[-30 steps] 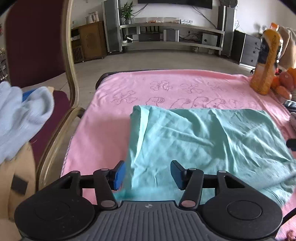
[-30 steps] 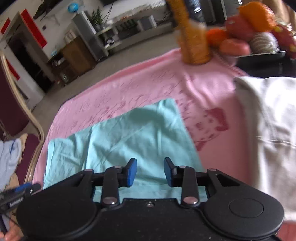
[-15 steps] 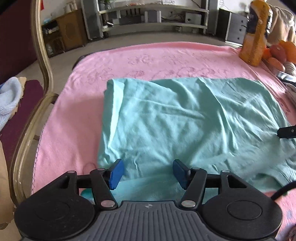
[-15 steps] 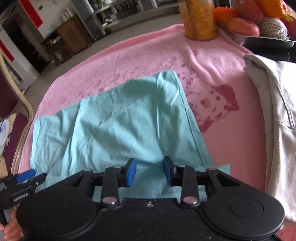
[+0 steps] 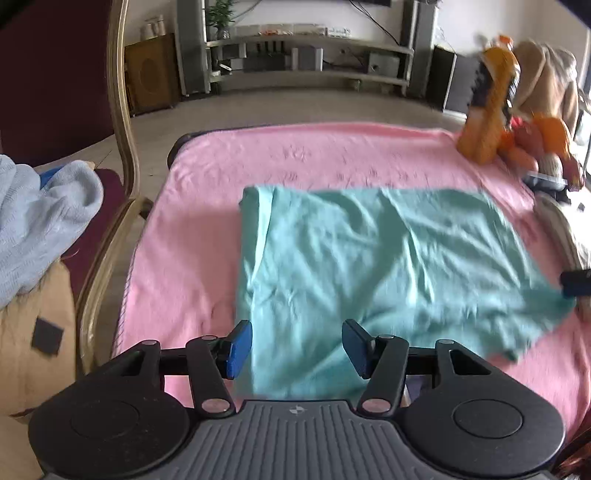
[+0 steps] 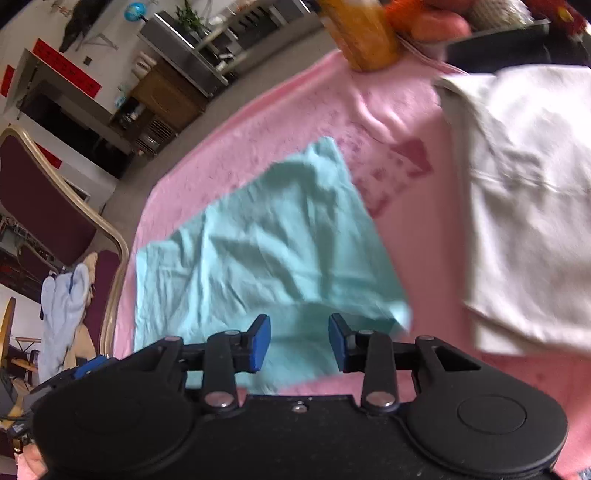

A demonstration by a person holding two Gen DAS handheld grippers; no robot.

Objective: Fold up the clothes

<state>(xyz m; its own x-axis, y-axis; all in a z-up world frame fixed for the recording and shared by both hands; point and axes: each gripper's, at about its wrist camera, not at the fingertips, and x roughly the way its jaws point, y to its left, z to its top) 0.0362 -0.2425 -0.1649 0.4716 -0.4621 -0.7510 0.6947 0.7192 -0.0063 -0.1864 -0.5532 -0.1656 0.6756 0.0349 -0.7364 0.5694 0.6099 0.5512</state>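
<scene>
Seen from the left wrist, the left tool (image 5: 297,345) has drawn back from the one crumpled teal cotton garment (image 5: 369,258), which half a second ago filled more of the frame. Its jaws are released, closing a little with nothing pinched, and the garment's near left edge lies on the surface below them. The garment rests free as a rough rectangle on the single pink patterned blanket (image 5: 314,151) covering the surface. Beyond the garment's far right corner stands one orange plastic bottle (image 5: 487,122). Off its left side is one gold-framed maroon chair (image 5: 122,147) holding one pale blue knitted item (image 5: 40,221). Seen from the right wrist, the right tool (image 6: 299,341) has likewise pulled back. It is released too, its jaws easing apart above the teal garment's (image 6: 258,251) near right edge. One folded white cloth garment (image 6: 528,203) lies just right of the teal one on the blanket (image 6: 280,122), with the bottle (image 6: 362,33) beyond it. One fold looks finished, and the two tools are likely resetting for the next.
</scene>
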